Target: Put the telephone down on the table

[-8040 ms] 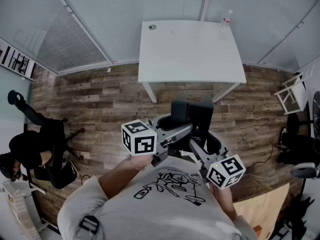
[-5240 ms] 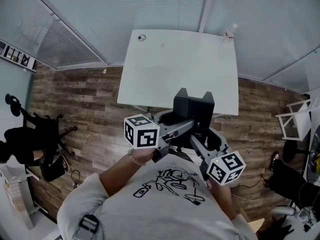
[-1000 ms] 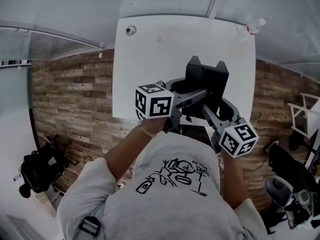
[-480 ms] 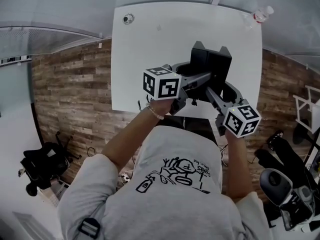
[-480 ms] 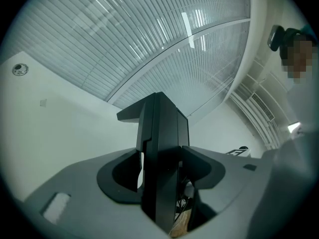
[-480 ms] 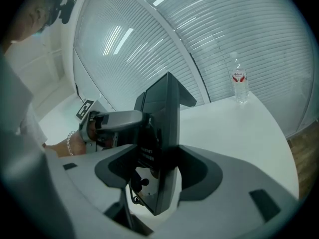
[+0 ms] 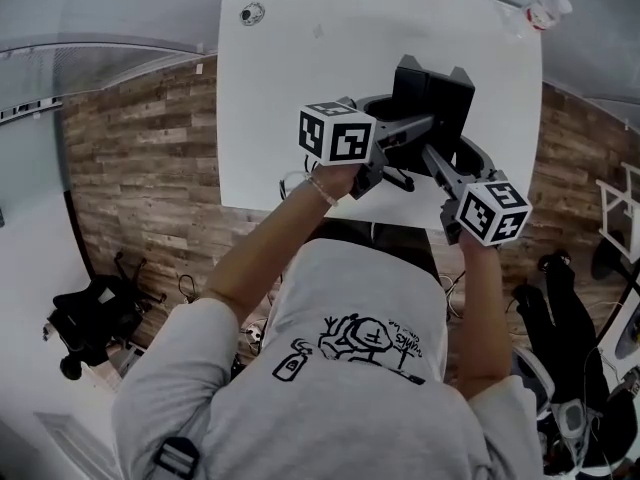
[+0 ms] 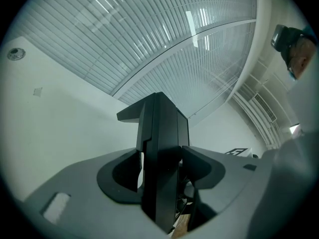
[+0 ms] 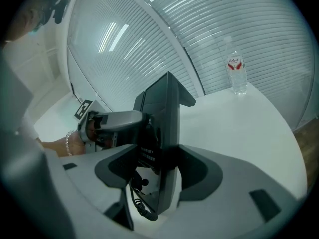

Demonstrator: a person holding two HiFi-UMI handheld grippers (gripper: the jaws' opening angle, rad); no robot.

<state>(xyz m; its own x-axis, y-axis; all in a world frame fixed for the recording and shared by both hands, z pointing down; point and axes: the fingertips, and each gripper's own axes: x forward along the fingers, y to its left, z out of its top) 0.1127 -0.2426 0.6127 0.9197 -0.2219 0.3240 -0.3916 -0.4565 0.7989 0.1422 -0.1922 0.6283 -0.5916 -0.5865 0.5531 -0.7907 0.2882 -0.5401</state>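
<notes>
A black telephone hangs upright over the white table, carried by both grippers. My left gripper is shut on its left side, and the set's dark edge fills the gap between the jaws. From the right, my right gripper is shut on the telephone; a coiled cord dangles under it. The left gripper and a hand with a bracelet show beyond the set in the right gripper view. Whether the telephone's base touches the table is hidden.
A water bottle stands at the table's far right corner. A small round fitting sits at the far left corner. Blinds line the wall behind. An office chair stands on the wooden floor at the left.
Both grippers have sunk together towards the table with the telephone still held between them. The table now fills more of the head view.
</notes>
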